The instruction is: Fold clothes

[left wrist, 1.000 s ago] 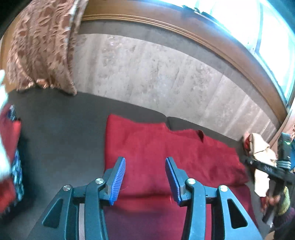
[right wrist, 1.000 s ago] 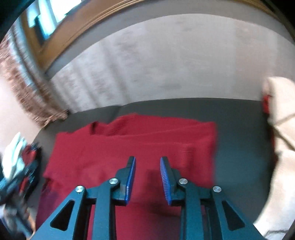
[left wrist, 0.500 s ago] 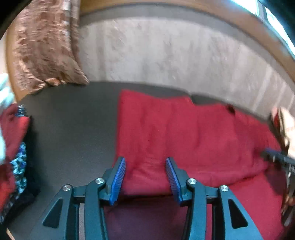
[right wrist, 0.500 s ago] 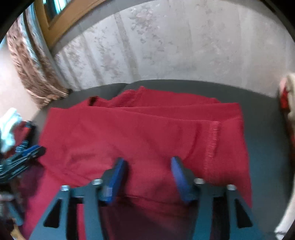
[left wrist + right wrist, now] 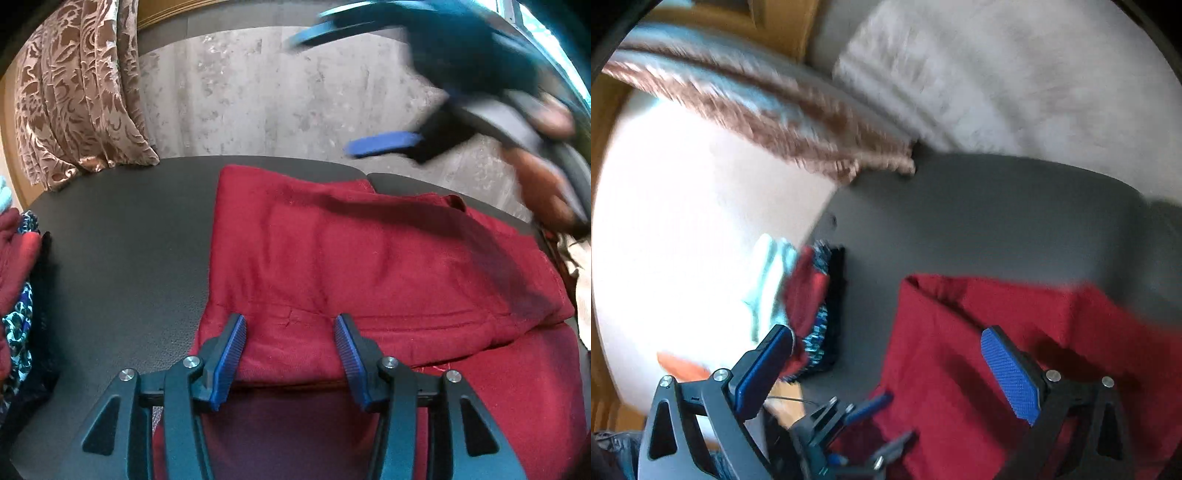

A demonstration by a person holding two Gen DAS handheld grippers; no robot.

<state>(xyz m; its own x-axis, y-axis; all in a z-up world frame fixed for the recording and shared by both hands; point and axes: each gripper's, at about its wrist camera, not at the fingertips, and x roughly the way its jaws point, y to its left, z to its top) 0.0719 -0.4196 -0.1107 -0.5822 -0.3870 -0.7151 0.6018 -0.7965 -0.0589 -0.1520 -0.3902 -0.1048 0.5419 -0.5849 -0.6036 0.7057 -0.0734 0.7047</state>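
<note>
Two grippers are in view, and both stand with jaws apart, holding nothing. My left gripper (image 5: 290,354) sits low at the bottom centre of its frame, its blue pads straddling the near folded edge of the red garment (image 5: 369,266), which lies partly folded on the dark grey surface (image 5: 122,251) and fills the centre and right of that view.

Half a second ago my right gripper (image 5: 897,373) looked squarely down on the garment; now its view is swung hard toward the left side of the surface and heavily blurred, with the red garment pushed to the lower right of the frame. In the left wrist view the same gripper crosses the upper right as a dark smear, raised clear of the cloth. The left gripper has closed in on the near edge over the same interval.

I judge that the right hand is repositioning rather than gripping, so the next fold is not yet begun. A pile of other clothes (image 5: 16,288) sits at the left edge; a patterned curtain (image 5: 77,96) hangs upper left.
</note>
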